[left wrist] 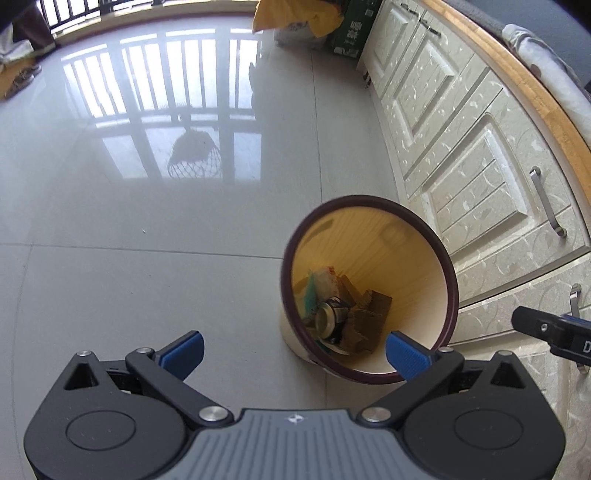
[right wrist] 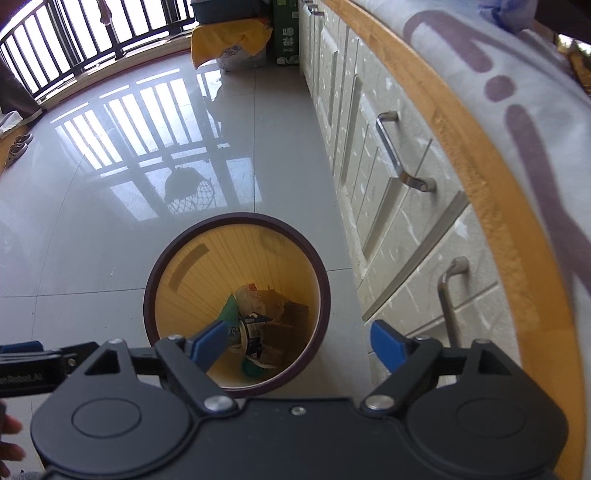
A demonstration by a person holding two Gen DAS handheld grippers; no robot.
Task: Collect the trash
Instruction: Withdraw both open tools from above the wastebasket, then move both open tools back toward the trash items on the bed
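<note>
- The left gripper's (right wrist: 22, 363) black body, at the left edge of the right wrist view, carries white lettering ending "enRobot_AI".
- The green carton (right wrist: 286, 31) by the cabinets bears large white characters, too blurred to read.
</note>
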